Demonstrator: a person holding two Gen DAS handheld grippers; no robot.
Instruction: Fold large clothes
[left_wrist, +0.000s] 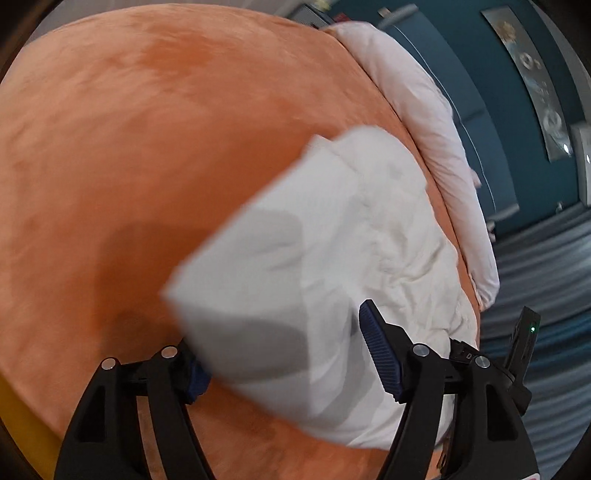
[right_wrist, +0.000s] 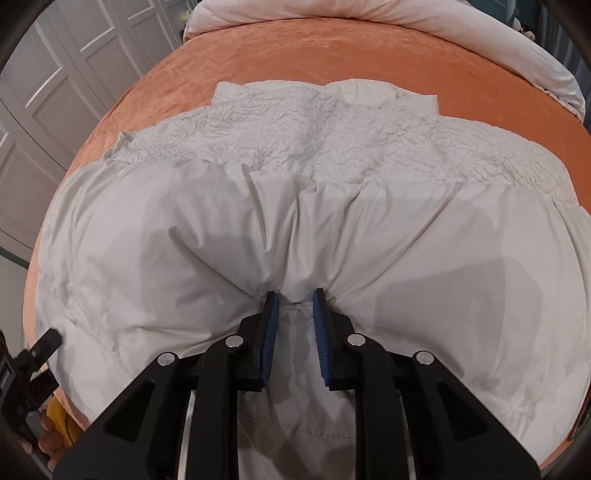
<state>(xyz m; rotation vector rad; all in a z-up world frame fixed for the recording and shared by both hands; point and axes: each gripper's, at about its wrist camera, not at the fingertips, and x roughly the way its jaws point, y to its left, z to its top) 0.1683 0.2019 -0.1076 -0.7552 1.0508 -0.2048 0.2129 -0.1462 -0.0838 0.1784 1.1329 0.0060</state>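
Right wrist view shows the right hand-held gripper (right_wrist: 295, 299) low in the centre of the frame, its blue pads drawn close together with a bunched fold of the white padded garment (right_wrist: 258, 206) pinched between them; creases fan out from the pinch toward the upper left and upper right. The garment spreads across the middle of the frame, its long axis running left to right, crosswise to the fingers, with the crinkled quilted part and the collar end lying farther up the frame. It lies on the orange bed cover (right_wrist: 332, 55), and a pale pillow (right_wrist: 406, 14) sits along the top edge. At the lower left edge of this view, part of the left tool (right_wrist: 33, 358) shows, just beside the garment's left end.

Left wrist view shows the left hand-held gripper (left_wrist: 280, 354) at the bottom of the frame with its fingers spread wide. A blurred white edge of the garment (left_wrist: 332, 258) lies across the gap and hides most of the left pad, but the pads are not closed on it, so it appears to hold nothing.

My reading is that the right tool, already clamped on the near edge, is the one placed to carry that edge up the frame, toward the collar end, while the left one would first need to close on cloth.
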